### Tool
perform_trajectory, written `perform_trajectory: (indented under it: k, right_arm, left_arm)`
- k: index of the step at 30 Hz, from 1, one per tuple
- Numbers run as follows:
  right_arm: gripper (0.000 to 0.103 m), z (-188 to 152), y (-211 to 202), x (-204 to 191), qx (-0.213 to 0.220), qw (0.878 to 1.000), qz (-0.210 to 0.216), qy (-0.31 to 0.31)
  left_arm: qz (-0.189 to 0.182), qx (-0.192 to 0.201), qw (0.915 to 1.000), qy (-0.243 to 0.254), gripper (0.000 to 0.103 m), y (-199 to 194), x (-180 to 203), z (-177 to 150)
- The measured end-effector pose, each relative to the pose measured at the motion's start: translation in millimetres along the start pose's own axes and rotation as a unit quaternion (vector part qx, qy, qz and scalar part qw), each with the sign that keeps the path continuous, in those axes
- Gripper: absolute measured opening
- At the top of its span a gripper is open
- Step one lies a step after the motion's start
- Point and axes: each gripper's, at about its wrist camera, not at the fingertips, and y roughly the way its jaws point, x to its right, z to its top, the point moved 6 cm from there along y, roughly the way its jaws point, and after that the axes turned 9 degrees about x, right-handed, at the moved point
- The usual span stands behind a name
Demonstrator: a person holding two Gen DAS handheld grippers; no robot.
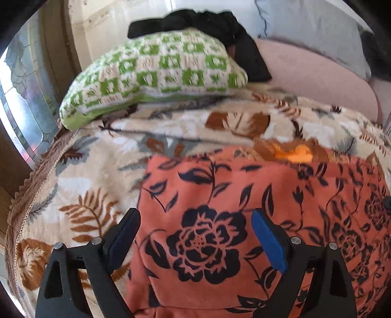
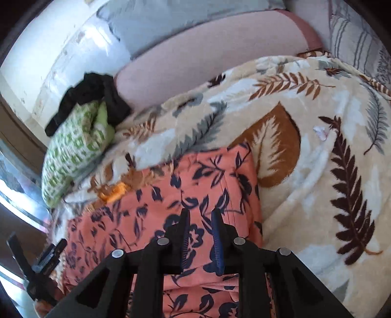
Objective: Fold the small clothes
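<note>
Over the coral garment, left gripper gapes; right gripper nearly closed (holding nothing).

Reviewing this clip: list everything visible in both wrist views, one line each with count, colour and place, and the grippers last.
Coral floral-print garment: one, coral with dark navy flowers, spread on the blanket under both grippers.
Fleece leaf-print blanket: one, cream with brown and grey leaves, covering the bed.
Green-and-white checked knitted cushion: one, far left end of the bed.
Black cloth: one, lying over the cushion's far side.
Pink pillow: one, beyond the blanket.
Grey pillow: one, behind the pink one.
Small orange piece: one, at the garment's far edge; what it is cannot be told.
Left gripper: black, blue-padded fingers, open above the garment.
Right gripper: black, fingers nearly together over the garment; grip unclear.
</note>
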Motion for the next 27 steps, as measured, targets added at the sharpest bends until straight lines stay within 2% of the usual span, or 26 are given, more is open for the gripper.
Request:
perform_trajectory:
  k: [1,2,3,5,9,10,11,12,13,14,16,18,21,24,25,27]
  right_arm:
    - [0.020,-6.4,8.4,4.3,-0.012,1.000,-0.003,0.004]
    - [0.020,-4.7,5.4,4.6,0.003,1.000,0.003,0.006]
    - [0.020,-2.4,2.0,2.9,-0.001,1.000,0.004,0.005]
    - [0.020,1.2,-9.4,0.7,0.008,1.000,0.021,0.018]
    - [0.020,-1.5,-23.2,-11.4,0.028,0.998,0.059,0.013]
    - [0.019,-6.8,-20.0,-16.8,0.021,0.998,0.065,0.004]
    - [0.019,-16.4,-10.2,-20.8,-0.005,0.998,0.062,-0.009]
    - [0.020,-29.1,2.5,-21.1,-0.043,0.998,0.050,-0.020]
    - [0.020,-34.1,3.8,-21.8,-0.037,0.998,0.045,-0.025]
    - [0.020,-33.1,-1.8,-22.4,-0.023,0.999,0.044,-0.023]
    - [0.020,-34.9,-15.8,-26.4,-0.030,0.998,0.047,-0.015]
    - [0.020,-36.7,-35.5,-26.6,-0.022,0.997,0.069,-0.004]
    - [0.020,-34.2,-68.0,-13.5,0.011,0.997,0.080,0.009]
    - [0.020,-41.7,-95.6,11.9,0.036,0.994,0.100,0.039]
    - [0.022,-47.5,-103.4,19.6,0.042,0.993,0.100,0.046]
    - [0.036,-58.2,-119.2,34.6,0.051,0.992,0.100,0.058]
  left_arm:
    - [-0.001,-0.036,0.9993,0.010,0.093,13.9,3.3,-10.5]
    - [0.000,-0.038,0.9992,0.010,0.095,18.6,4.3,-14.3]
    - [0.003,-0.024,0.9997,0.004,0.098,16.1,1.8,-10.8]
    - [-0.006,-0.039,0.9992,-0.002,0.097,14.3,1.8,-5.7]
    - [-0.017,-0.009,0.9992,-0.036,0.097,-3.5,-8.9,-3.8]
    - [-0.020,0.000,0.9991,-0.036,0.097,-8.0,-9.9,-4.1]
    - [-0.018,-0.002,0.9994,-0.030,0.097,-8.7,-10.8,-7.4]
    - [-0.012,-0.019,0.9996,-0.020,0.097,-5.1,-10.5,-14.5]
    - [-0.009,-0.051,0.9986,-0.007,0.098,2.1,-9.3,-25.8]
    - [-0.016,-0.065,0.9977,-0.011,0.098,3.6,-10.8,-33.4]
    - [-0.029,-0.063,0.9964,-0.048,0.098,-8.8,-23.3,-36.4]
    - [-0.037,-0.048,0.9949,-0.081,0.098,-26.9,-39.1,-35.3]
    - [-0.026,-0.019,0.9929,-0.114,0.098,-55.3,-72.3,-42.7]
    - [-0.010,-0.008,0.9896,-0.143,0.098,-80.6,-109.0,-67.6]
    - [-0.008,-0.005,0.9888,-0.149,0.098,-89.0,-117.9,-77.1]
    - [-0.005,-0.003,0.9885,-0.151,0.098,-104.2,-132.7,-96.5]
